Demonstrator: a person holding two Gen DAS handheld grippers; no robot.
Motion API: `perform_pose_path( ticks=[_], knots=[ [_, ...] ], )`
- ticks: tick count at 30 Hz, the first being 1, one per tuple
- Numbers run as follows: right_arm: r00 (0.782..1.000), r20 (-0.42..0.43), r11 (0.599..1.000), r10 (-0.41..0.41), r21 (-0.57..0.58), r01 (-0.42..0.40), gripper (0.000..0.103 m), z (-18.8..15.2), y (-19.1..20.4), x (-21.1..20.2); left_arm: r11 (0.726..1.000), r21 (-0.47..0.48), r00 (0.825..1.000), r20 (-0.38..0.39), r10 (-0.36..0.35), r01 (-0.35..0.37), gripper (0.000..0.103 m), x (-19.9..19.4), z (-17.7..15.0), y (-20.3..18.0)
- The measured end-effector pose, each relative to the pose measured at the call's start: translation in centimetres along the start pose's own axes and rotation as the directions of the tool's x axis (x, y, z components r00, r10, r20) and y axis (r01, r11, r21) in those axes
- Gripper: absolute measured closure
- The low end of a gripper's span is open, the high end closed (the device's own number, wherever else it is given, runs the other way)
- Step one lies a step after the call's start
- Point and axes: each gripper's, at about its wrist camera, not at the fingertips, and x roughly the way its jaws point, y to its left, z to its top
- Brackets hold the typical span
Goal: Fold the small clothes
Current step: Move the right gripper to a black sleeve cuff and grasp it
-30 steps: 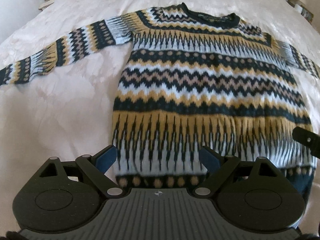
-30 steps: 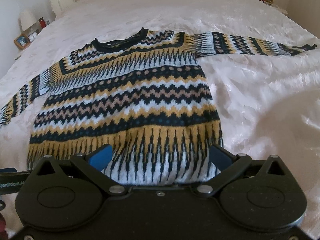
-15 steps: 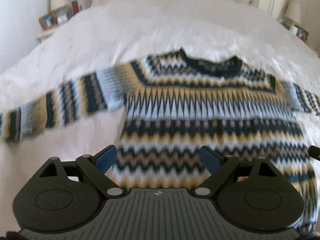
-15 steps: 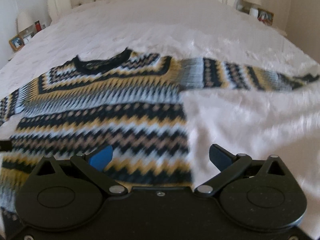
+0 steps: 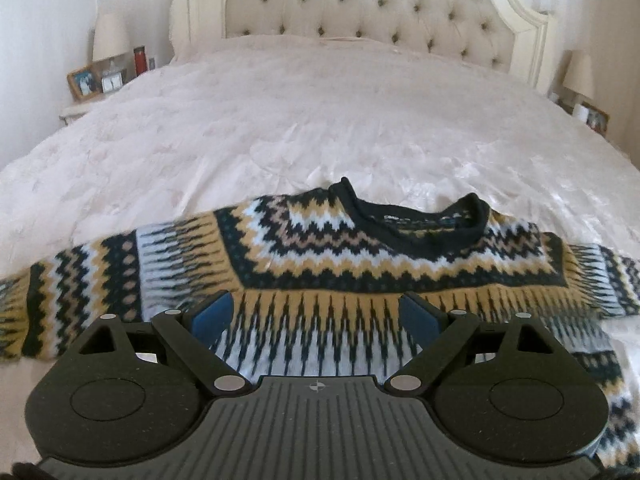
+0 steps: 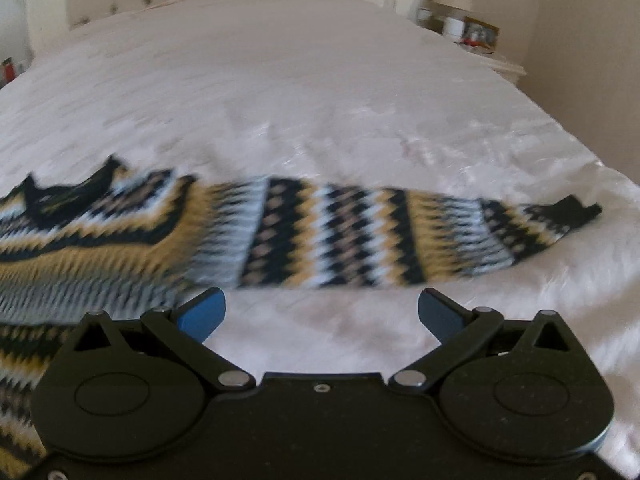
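While both claws stand spread wide with nothing between their blue pads, the left gripper (image 5: 316, 316) hangs over the upper chest of the patterned sweater (image 5: 360, 272), whose zigzag bands of navy, mustard, pale blue and tan fill the gap between its fingers. Just ahead of that claw lies the dark collar (image 5: 420, 220), lying open and slightly raised; off to its left one sleeve (image 5: 80, 292) runs outward and is cut off at the frame edge, and the lower body of the garment is hidden under the gripper's black housing. The right gripper (image 6: 320, 312) frames bare quilt between its fingers, with the other sleeve (image 6: 380, 240) stretched crosswise just beyond its tips, ending in a dark cuff (image 6: 568, 212) far to its right; this view is smeared by blur, so the knit pattern is hard to read. Beyond the sweater the pale bedspread (image 5: 320, 112) reaches to a tufted headboard (image 5: 360, 4). Lamps (image 5: 110, 36) and small framed pictures (image 5: 82, 82) sit at the bedsides, too small to make out in detail.
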Motion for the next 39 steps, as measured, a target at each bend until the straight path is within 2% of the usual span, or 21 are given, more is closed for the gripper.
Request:
perform_pose_path(
  ticks=[4, 9, 13, 17, 24, 26, 28, 32, 38, 39],
  knots=[
    [0.999, 0.013, 0.999, -0.053, 0.008, 0.053, 0.001, 2.3, -3.4, 1.1, 0.999, 0.045, 1.0, 0.011, 0.015, -0.016, 0.013, 0.8, 0.2, -1.2],
    [0.993, 0.013, 0.993, -0.117, 0.018, 0.117, 0.002, 4.9, -7.2, 2.0, 0.997, 0.073, 1.0, 0.006, -0.004, 0.003, 0.013, 1.1, 0.2, -2.4],
    [0.989, -0.02, 0.986, -0.149, 0.071, 0.15, 0.012, 6.9, -11.3, 2.8, 0.996, 0.089, 1.0, -0.003, -0.01, 0.01, 0.013, 1.2, -0.1, -3.2],
    [0.978, -0.036, 0.969, -0.207, 0.126, 0.21, 0.016, 8.0, -15.1, 3.4, 0.995, 0.095, 1.0, -0.018, -0.018, 0.019, 0.013, 1.3, -0.5, -3.5],
    [0.969, -0.064, 0.929, -0.237, 0.277, 0.245, 0.018, 8.3, -20.6, 4.4, 0.994, 0.107, 0.999, -0.043, -0.028, 0.033, 0.013, 2.0, -1.1, -4.4],
    [0.967, -0.07, 0.92, -0.243, 0.298, 0.253, 0.019, 8.2, -21.6, 4.7, 0.993, 0.11, 0.998, -0.05, -0.033, 0.039, 0.013, 2.2, -1.2, -4.7],
    [0.966, -0.08, 0.915, -0.246, 0.308, 0.259, 0.025, 8.1, -22.3, 5.3, 0.992, 0.115, 0.998, -0.053, -0.037, 0.043, 0.013, 2.3, -1.3, -5.0],
    [0.956, -0.081, 0.899, -0.283, 0.325, 0.293, 0.026, 7.9, -23.4, 6.4, 0.992, 0.116, 0.997, -0.058, -0.045, 0.051, 0.013, 2.5, -1.3, -5.4],
    [0.96, -0.104, 0.874, -0.259, 0.397, 0.279, 0.027, 7.2, -25.4, 8.6, 0.99, 0.123, 0.996, -0.072, -0.053, 0.062, 0.013, 3.1, -1.3, -6.0],
    [0.963, -0.11, 0.881, -0.246, 0.388, 0.27, 0.032, 7.1, -25.3, 8.9, 0.991, 0.119, 0.996, -0.075, -0.057, 0.065, 0.013, 3.1, -1.3, -5.9]
  ],
)
